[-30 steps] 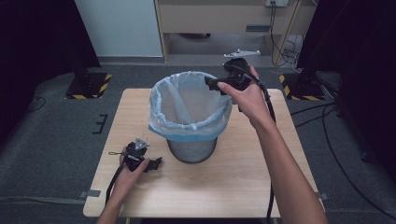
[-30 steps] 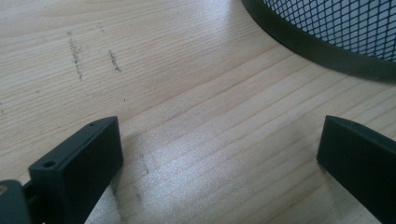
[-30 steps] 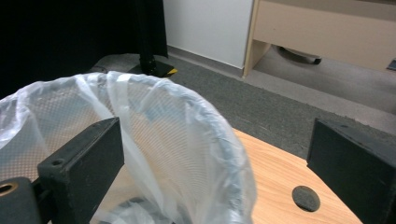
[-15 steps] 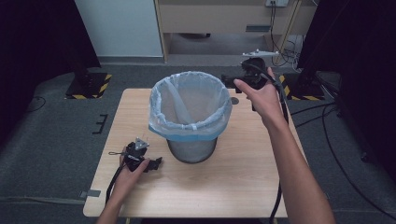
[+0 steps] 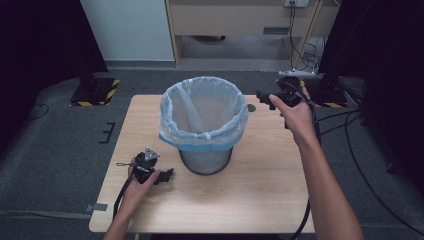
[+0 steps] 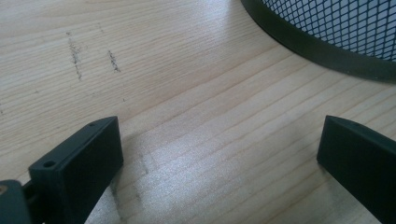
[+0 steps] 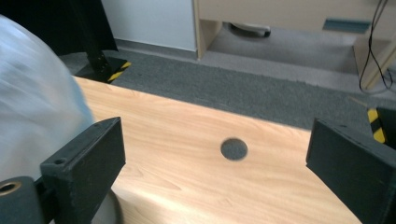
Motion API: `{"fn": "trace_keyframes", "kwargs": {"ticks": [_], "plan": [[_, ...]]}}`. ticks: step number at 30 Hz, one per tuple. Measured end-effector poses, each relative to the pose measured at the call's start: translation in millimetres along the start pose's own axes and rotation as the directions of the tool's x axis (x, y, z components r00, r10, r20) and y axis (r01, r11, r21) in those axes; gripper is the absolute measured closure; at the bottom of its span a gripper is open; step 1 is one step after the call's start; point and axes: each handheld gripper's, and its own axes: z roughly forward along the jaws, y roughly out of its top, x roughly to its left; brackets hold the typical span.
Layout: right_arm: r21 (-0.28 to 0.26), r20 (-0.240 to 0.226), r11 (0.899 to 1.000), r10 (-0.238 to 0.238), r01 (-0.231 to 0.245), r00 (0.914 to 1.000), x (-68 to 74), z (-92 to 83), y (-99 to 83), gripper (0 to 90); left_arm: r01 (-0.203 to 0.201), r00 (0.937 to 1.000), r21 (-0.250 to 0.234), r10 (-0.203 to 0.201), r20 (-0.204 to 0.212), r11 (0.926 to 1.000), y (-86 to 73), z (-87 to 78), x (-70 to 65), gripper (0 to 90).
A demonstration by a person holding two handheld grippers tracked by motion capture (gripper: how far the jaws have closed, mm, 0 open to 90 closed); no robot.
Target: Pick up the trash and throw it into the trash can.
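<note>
Mesh wastebasket (image 5: 205, 162) with a blue liner bag (image 5: 202, 112) stands mid-table (image 5: 260, 200). Right gripper (image 5: 264, 97), jaws spread and empty, hovers near the far right edge, just right of the basket rim. Left gripper (image 5: 167, 175), released, rests near the front left corner, just left of the basket's base.

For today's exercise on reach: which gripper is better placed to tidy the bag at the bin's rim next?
Probably the right gripper: open, raised level with the bag rim. The left gripper lies low on the table by the bin base.
</note>
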Motion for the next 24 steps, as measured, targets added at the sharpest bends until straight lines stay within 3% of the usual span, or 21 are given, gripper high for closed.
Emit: {"fn": "trace_keyframes", "kwargs": {"ticks": [10, 24], "plan": [[0.083, 0.043, 0.995, 0.054, -0.057, 0.9976, -32.8, 21.3, -53.9, 5.5, -0.002, 1.0, 0.001, 0.002, 0.002, 1.0, 0.2, 0.2, 0.0, 0.0], [0.156, 0.053, 0.984, 0.078, -0.086, 0.9955, -34.9, 45.4, -102.7, 6.1, -0.004, 1.0, 0.001, 0.004, 0.002, 1.0, 0.2, 0.2, -0.2, 0.0]]}}
